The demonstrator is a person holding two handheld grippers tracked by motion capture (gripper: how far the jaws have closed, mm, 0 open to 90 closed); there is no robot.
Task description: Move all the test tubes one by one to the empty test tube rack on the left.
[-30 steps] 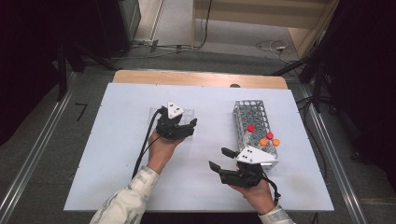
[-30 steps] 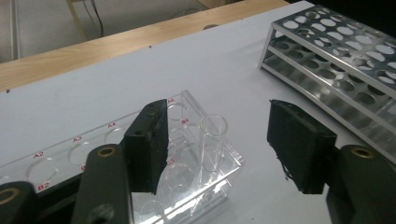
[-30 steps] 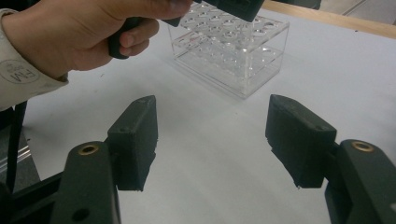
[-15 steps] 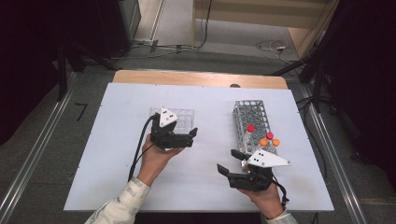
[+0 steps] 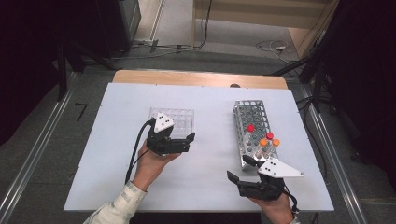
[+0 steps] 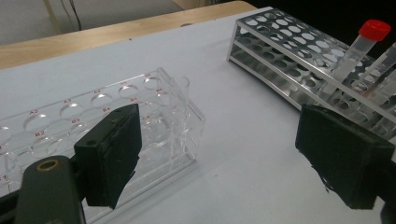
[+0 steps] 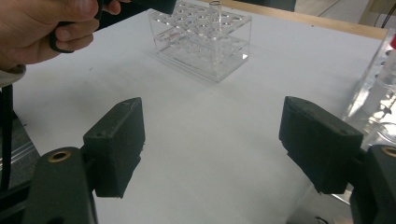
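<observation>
**Meanwhile, both grippers hang empty between two racks**

Evidently the work in hand is moving tubes from one rack to the other. The left gripper (image 5: 183, 142) hovers just in front of the clear plastic rack (image 5: 173, 119), its jaws spread wide with nothing between them. In the left gripper view one lone clear tube (image 6: 179, 100) stands upright in a corner well of that rack, near the end that faces the metal one; the other wells, marked with small red letters, look empty. That open stance beside a seated tube suggests the gripper has no further business with it.

The right gripper (image 5: 239, 171) waits low at the near edge of the white table (image 5: 112, 186), just in front of the metal wire rack (image 5: 251, 116), jaws likewise wide apart and holding nothing. It sits close to the supply, probably so the next tube is a short reach away.

That metal rack carries a small cluster of capped tubes at its near end: two red caps, one of them (image 5: 251, 128) farther back, and two orange caps (image 5: 264, 142) beside them. Its far rows of holes stand vacant. The two racks lie well apart, with bare table between.
</observation>
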